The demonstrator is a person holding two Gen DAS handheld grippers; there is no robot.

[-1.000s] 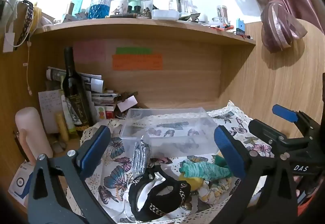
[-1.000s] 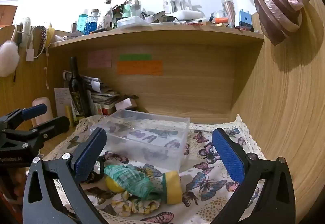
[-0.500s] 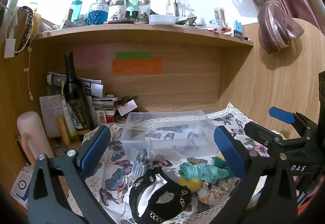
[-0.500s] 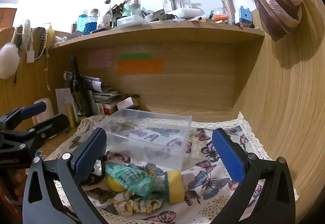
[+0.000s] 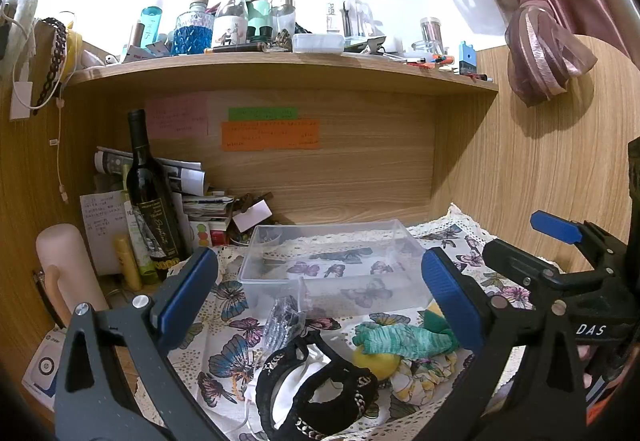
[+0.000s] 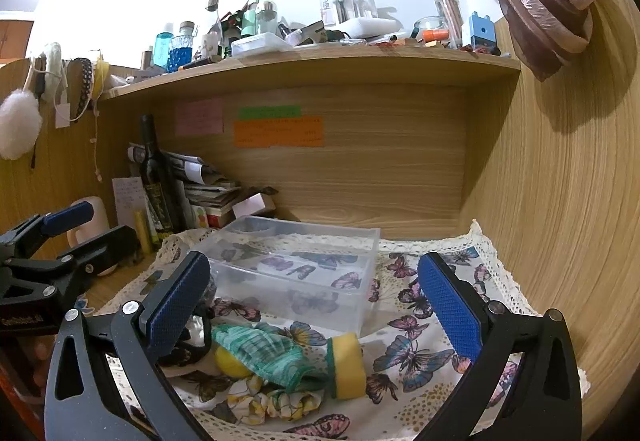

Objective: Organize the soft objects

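Over the last second I lift both views slightly, nothing grasped: my left gripper [image 5: 320,293] and right gripper [image 6: 316,301] hover with jaws spread wide and empty. The black chain-trimmed headband [image 5: 316,389], green knitted cloth [image 6: 264,353] and yellow-green sponge [image 6: 346,365] lie untouched on the butterfly-print cloth [image 6: 416,353], before the empty clear plastic bin [image 6: 296,269].

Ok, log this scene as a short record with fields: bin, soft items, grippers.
bin: clear plastic bin on the butterfly cloth, nothing soft inside it
soft items: green knit cloth, yellow sponge, floral scrunchie, black headband, all on the cloth in front of the bin
left gripper: open, holding nothing
right gripper: open, holding nothing
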